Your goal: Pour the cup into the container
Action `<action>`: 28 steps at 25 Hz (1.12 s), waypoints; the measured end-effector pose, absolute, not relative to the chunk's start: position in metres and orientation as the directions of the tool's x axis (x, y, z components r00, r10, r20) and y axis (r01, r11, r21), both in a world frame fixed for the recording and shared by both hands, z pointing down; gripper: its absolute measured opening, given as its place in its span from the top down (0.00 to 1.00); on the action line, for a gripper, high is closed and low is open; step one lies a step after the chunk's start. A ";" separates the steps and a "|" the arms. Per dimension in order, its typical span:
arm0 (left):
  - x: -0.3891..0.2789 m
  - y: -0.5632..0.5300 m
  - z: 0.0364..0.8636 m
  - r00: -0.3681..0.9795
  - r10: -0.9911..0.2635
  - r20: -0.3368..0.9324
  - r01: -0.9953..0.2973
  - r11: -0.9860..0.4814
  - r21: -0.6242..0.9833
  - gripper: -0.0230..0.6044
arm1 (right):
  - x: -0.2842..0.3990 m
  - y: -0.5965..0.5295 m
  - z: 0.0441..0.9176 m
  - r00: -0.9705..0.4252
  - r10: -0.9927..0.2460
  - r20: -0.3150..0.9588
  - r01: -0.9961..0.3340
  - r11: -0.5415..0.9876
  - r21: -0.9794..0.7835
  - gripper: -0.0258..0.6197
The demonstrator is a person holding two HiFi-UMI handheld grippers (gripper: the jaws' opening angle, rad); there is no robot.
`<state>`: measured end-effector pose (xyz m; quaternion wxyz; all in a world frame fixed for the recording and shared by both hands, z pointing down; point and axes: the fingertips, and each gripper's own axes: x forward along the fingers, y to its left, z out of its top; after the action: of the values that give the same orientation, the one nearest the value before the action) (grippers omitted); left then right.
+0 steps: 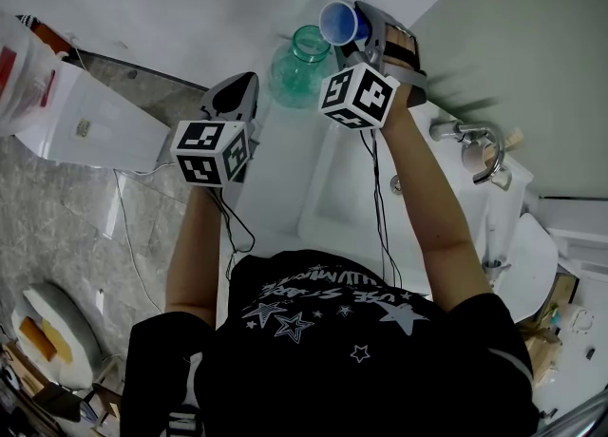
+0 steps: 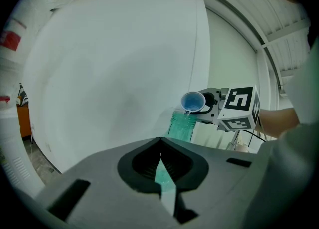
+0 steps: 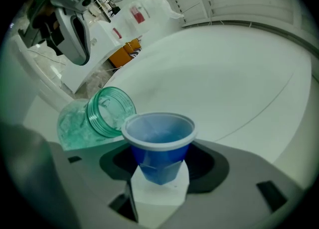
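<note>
Wide white washbasin counter [image 1: 285, 174] below, its left edge dropping to a grey marbled floor, a chrome tap [image 1: 472, 145] out on the right. At the far end, close to the pale wall, stands the green ribbed glass jar [image 1: 298, 66], mouth open.

The right gripper [image 1: 359, 31] is clenched on the small blue plastic cup [image 1: 339, 21], and that cup is tipped, rim just over the jar's mouth. The left gripper view catches it side-on: cup [image 2: 193, 101] above jar [image 2: 181, 126], a thin trickle at the lip. The right gripper view instead looks straight into the cup [image 3: 159, 141], with the jar [image 3: 97, 117] just beside it on the left.

The left gripper [image 1: 237, 95] hovers near the counter's left edge, jaws together on nothing, apart from the jar with bare counter between.
</note>
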<state>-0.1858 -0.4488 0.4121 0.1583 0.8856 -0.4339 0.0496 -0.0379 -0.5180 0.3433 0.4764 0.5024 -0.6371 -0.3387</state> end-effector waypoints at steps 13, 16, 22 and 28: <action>-0.181 -0.447 0.414 0.628 -0.745 0.224 -0.776 -0.582 0.242 0.95 | -0.036 -0.515 0.336 -0.066 -0.960 0.272 -0.392 0.276 0.878 0.55; -0.179 -0.446 0.414 0.632 -0.742 0.223 -0.773 -0.584 0.247 0.95 | -0.037 -0.515 0.335 -0.075 -0.957 0.280 -0.400 0.286 0.871 0.55; -0.178 -0.446 0.415 0.635 -0.739 0.225 -0.771 -0.587 0.248 0.95 | -0.039 -0.511 0.338 -0.125 -0.941 0.315 -0.510 0.334 0.793 0.55; -0.179 -0.443 0.416 0.644 -0.731 0.227 -0.764 -0.597 0.244 0.95 | -0.032 -0.504 0.335 -0.169 -0.930 0.326 -0.677 0.350 0.647 0.55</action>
<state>-0.1785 -0.4429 0.4157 0.1611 0.8921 -0.4190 0.0516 -0.0318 -0.5038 0.3349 0.3505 0.5408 -0.7431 -0.1801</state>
